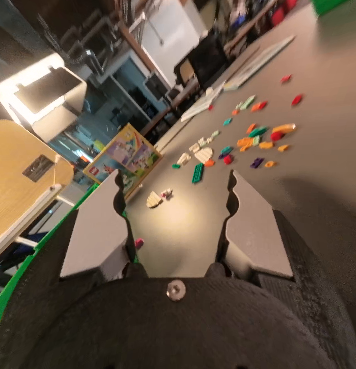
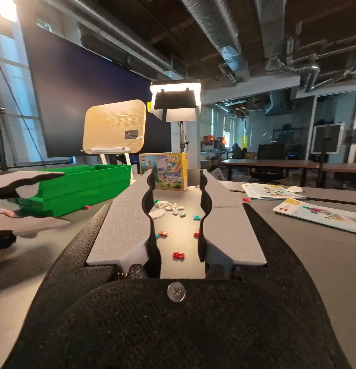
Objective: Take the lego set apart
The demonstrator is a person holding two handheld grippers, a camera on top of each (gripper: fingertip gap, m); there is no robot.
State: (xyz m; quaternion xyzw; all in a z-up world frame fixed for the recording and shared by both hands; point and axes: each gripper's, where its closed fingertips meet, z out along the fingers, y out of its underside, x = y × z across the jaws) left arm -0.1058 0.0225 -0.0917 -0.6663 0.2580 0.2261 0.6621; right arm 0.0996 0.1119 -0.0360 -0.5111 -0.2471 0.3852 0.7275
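Right wrist view: green bins (image 2: pixel 83 189), contents unseen.

Both tools look alike. The left gripper (image 1: pixel 174 179) and right gripper (image 2: pixel 176 175) each have a black, rough-textured printed body, a silver screw (image 2: pixel 176 292) at the centre, and two flat grey fingers (image 2: pixel 121 225) whose inner edges carry wavy black pads (image 2: pixel 148 201).

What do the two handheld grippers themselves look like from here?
Both match. The left gripper and right gripper each have two flat grey fingers with wavy black inner pads, on a textured black printed body with one silver screw. No cables, sleeves or markings show.
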